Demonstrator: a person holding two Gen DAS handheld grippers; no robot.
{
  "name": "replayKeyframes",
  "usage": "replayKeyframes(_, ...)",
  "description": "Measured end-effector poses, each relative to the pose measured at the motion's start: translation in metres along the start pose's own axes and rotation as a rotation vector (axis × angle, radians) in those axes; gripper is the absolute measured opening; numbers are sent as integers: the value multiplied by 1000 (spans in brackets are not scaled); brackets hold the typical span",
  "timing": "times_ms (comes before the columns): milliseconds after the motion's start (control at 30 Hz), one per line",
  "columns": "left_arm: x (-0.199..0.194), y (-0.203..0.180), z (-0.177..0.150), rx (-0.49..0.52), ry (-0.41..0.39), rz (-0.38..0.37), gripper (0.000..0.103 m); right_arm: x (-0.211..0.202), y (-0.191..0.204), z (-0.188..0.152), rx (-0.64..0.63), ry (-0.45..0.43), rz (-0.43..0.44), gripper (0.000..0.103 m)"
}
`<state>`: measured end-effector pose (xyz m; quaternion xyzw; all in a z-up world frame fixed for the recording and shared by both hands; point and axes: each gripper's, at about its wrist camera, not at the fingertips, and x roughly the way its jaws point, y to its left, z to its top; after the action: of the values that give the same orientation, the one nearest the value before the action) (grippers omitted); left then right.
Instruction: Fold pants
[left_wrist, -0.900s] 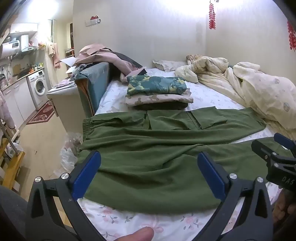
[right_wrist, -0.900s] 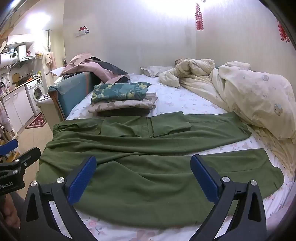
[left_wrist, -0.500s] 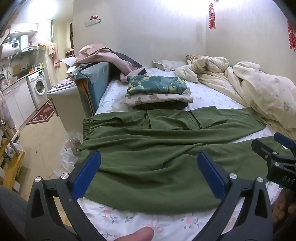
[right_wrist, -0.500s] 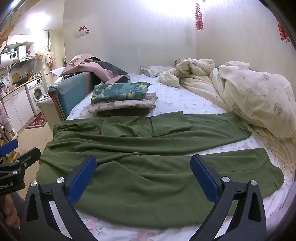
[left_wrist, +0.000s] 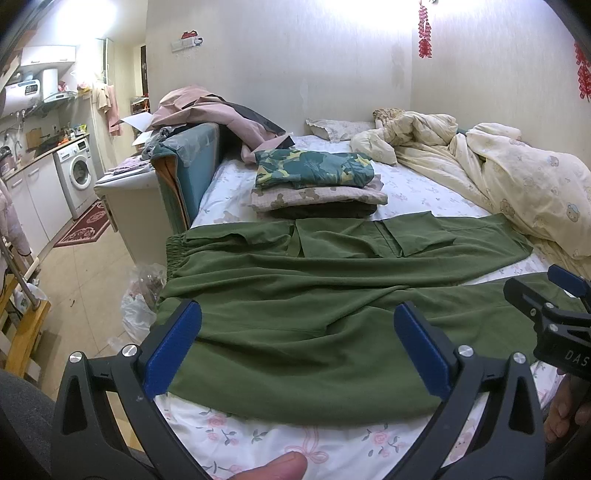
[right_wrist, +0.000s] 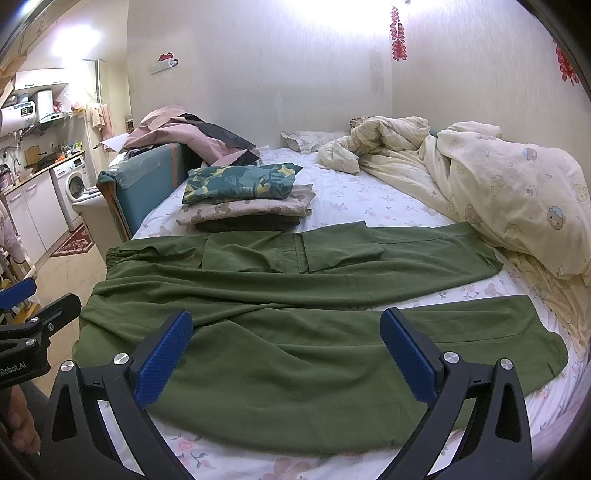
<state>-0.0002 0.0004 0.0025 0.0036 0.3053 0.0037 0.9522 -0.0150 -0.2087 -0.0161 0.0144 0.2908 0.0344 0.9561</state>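
Observation:
Green pants (left_wrist: 303, 317) lie spread flat across the bed, waistband at the left edge, both legs running right; they also show in the right wrist view (right_wrist: 303, 332). My left gripper (left_wrist: 295, 332) is open and empty, hovering above the near leg toward the waist side. My right gripper (right_wrist: 284, 336) is open and empty, above the near leg further right. The right gripper's tip shows at the right edge of the left wrist view (left_wrist: 554, 314); the left gripper's tip shows at the left edge of the right wrist view (right_wrist: 33, 317).
A stack of folded clothes (left_wrist: 314, 184) sits behind the pants. A cream duvet (right_wrist: 498, 192) is heaped at the right. A teal sofa arm (left_wrist: 184, 173) piled with clothes borders the bed's left. Plastic bags (left_wrist: 140, 295) lie on the floor beside the bed.

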Motion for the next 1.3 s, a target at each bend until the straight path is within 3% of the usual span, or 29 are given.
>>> replayKeyframes(1300, 0, 6, 1, 12, -9, 5, 103, 1, 0, -1, 0, 2, 1, 103)
